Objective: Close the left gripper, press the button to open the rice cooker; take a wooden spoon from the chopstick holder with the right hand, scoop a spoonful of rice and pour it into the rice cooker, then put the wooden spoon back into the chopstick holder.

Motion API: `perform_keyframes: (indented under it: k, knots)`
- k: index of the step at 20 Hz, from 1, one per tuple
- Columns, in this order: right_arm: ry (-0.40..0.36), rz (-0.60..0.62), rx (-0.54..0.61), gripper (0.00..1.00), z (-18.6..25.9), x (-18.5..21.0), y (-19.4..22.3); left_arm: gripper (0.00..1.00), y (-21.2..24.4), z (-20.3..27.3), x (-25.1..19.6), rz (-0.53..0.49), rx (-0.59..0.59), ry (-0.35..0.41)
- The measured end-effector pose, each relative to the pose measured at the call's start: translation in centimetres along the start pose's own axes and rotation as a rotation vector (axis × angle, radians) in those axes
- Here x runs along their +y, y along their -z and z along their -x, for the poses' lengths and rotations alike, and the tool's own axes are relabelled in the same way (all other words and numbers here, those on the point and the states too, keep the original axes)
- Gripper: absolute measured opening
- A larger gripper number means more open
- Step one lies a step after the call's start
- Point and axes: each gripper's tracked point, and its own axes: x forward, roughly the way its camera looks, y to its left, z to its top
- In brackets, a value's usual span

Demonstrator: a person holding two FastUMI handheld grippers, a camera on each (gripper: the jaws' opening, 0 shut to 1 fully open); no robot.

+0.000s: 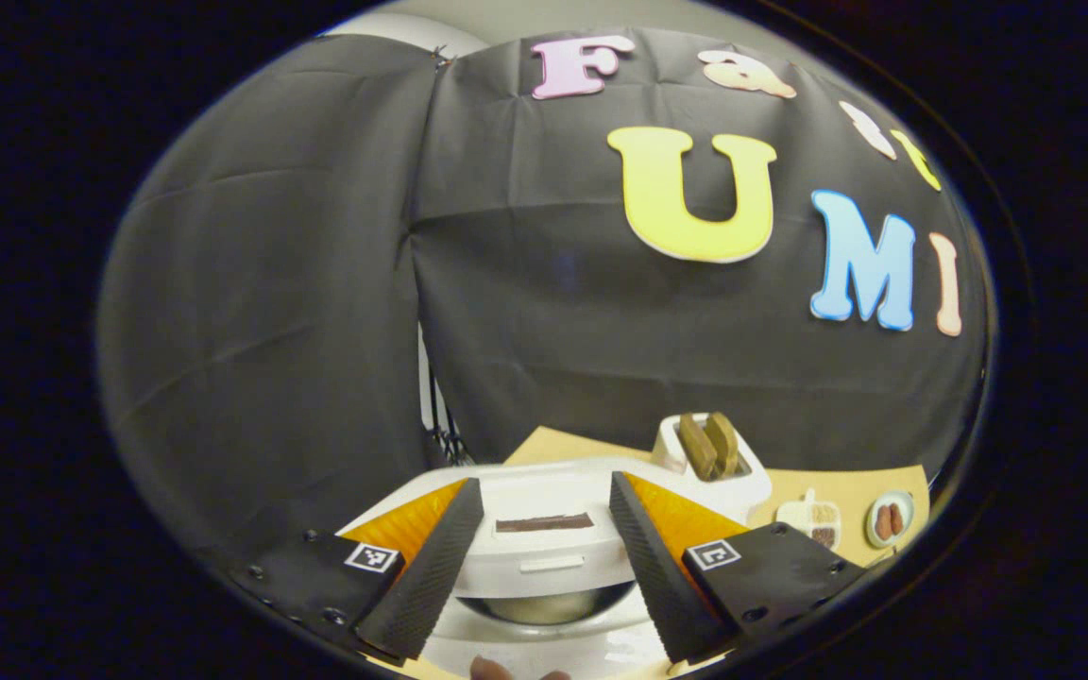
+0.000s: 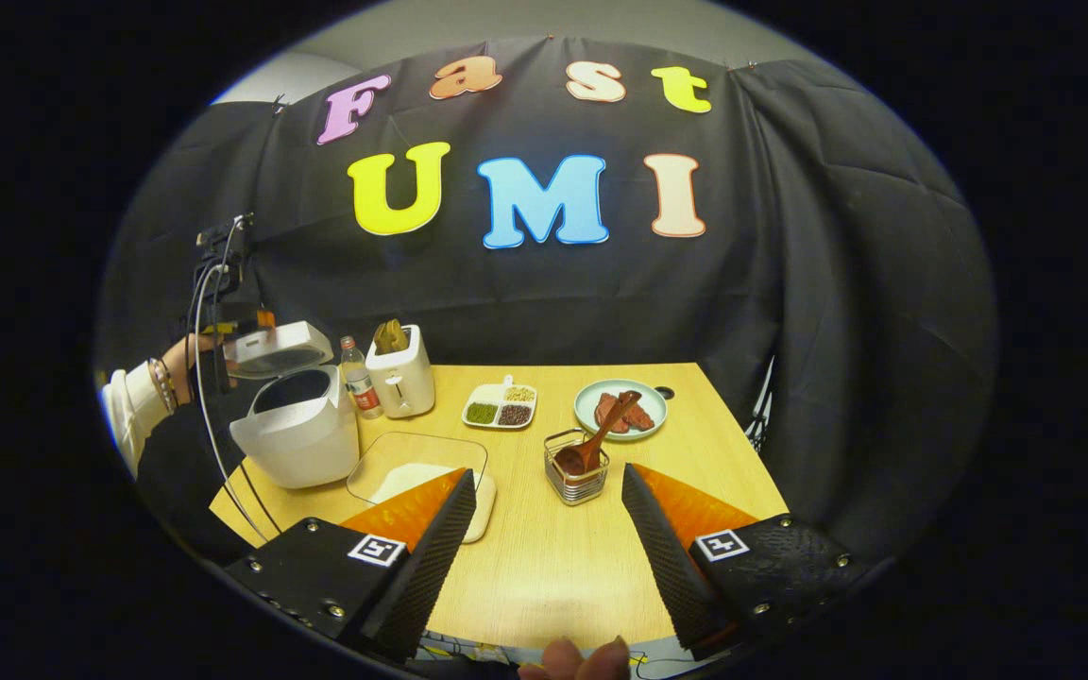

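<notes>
Left claw (image 1: 544, 557): held high and level over the rice cooker (image 1: 544, 567), looking across its raised lid toward the booth wall. Fingers spread wide, empty, touching nothing; the cooker's lid and the dark rim of its inner pot lie between and beyond them. In the right gripper view the same claw (image 2: 237, 331) appears far off at the left, held by a hand (image 2: 180, 364) in a white cuff with bracelets, just beside the lid.

Right claw (image 2: 544, 557): held low over the near edge of the desk (image 2: 544, 567), pointing across it. Fingers spread wide, empty, clear of the surface as far as can be told.

Rice cooker (image 2: 297, 430): far-left part of the desk, lid standing open.

Wooden spoon (image 2: 596, 444): leaning in the chopstick holder (image 2: 577, 477), a wire basket ahead of the right claw, between its fingers in line of sight but well apart from them.

Glass dish of rice (image 2: 416, 472): just beside the cooker, partly behind the right claw's left-hand finger.

Also noted: toaster (image 2: 400, 378), bottle (image 2: 357, 378), divided dish (image 2: 500, 406), plate (image 2: 620, 408).
</notes>
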Motion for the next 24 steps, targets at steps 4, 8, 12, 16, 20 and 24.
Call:
perform_keyframes:
  k: [4, 8, 12, 16, 20, 24]
  knots:
    - [0.003, -0.017, 0.018, 0.95, 0.9, -0.7, 1.2, 0.97, 8.7, -0.6, -0.8, 0.01, 0.169, 0.003]
    - [0.0, -0.036, 0.043, 0.96, 1.6, -1.0, 2.8, 0.98, 8.7, -0.9, -0.5, 0.045, 0.131, -0.025]
    - [-0.003, -0.039, 0.016, 0.96, 2.0, -1.7, 2.0, 1.0, 7.0, 2.6, -1.5, 0.098, 0.141, 0.007]
    - [-0.016, -0.072, -0.038, 0.96, 2.6, -3.3, -0.3, 0.98, 0.7, 11.9, -4.2, 0.13, -0.025, 0.123]
    - [-0.066, -0.103, -0.133, 0.95, 3.8, -4.5, -4.6, 0.98, -2.7, 23.6, -7.7, 0.116, -0.141, 0.232]
    - [-0.097, -0.024, -0.238, 0.97, 5.6, -6.2, -9.6, 0.94, -7.1, 35.4, -10.1, 0.014, -0.341, 0.302]
